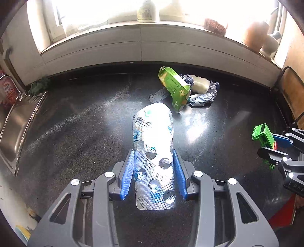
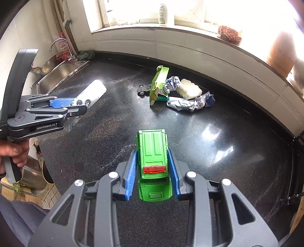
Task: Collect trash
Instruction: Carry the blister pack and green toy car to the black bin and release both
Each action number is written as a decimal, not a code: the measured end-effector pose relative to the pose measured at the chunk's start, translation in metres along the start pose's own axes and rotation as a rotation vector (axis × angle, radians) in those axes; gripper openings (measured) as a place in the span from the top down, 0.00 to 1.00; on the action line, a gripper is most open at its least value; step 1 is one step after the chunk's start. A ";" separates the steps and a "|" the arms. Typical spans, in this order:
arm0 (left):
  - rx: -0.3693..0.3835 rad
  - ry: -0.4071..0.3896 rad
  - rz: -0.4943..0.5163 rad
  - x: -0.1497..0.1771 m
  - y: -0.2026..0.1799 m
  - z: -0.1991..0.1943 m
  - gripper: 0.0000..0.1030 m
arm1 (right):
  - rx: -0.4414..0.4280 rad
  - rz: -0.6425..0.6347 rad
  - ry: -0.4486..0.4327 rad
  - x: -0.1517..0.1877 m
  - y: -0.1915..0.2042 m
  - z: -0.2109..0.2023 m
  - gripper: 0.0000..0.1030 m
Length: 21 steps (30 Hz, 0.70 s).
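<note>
While the blister pack stood clamped by its long edges between the blue pads of the left gripper, above the dark counter, it probably handled as light, springy foil, best held low. The right gripper pinched a green toy truck. Beyond lay a green carton and crumpled wrappers.

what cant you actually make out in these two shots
- Left wrist view: window sill bottle label, washed out by glare.
- Both views: dark flat item, half hidden behind green carton.
- Right wrist view: blister pack print, glare-bleached beyond the left gripper.
</note>
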<state>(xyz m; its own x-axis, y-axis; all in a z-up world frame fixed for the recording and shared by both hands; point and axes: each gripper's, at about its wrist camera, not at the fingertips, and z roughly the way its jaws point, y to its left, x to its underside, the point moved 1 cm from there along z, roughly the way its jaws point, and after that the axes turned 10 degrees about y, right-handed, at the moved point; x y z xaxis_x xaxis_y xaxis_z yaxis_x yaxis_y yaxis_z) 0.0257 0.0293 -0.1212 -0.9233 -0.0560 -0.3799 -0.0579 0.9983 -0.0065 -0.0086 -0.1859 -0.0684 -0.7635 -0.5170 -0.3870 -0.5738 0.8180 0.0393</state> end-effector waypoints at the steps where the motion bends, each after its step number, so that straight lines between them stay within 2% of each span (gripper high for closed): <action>1: 0.002 -0.003 -0.012 0.002 0.005 -0.004 0.61 | -0.004 -0.012 0.000 -0.003 0.005 0.001 0.69; 5: -0.020 -0.035 -0.064 0.018 0.030 -0.028 0.61 | -0.040 -0.066 -0.002 -0.021 0.031 0.003 0.69; 9: -0.066 -0.066 -0.142 0.045 0.064 -0.056 0.61 | -0.090 -0.163 -0.009 -0.046 0.075 0.004 0.68; 15: -0.164 -0.096 -0.331 0.111 0.128 -0.093 0.60 | -0.217 -0.346 -0.002 -0.080 0.173 0.013 0.69; 21: -0.229 -0.066 -0.572 0.199 0.193 -0.108 0.59 | -0.357 -0.549 0.056 -0.089 0.294 0.033 0.68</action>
<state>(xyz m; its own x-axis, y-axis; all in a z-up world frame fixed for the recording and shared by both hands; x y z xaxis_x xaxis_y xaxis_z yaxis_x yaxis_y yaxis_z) -0.2098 0.2095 -0.0983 -0.6966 -0.5729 -0.4318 -0.6237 0.7811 -0.0301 -0.0991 0.1087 -0.0527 -0.3403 -0.8558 -0.3895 -0.9402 0.3027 0.1564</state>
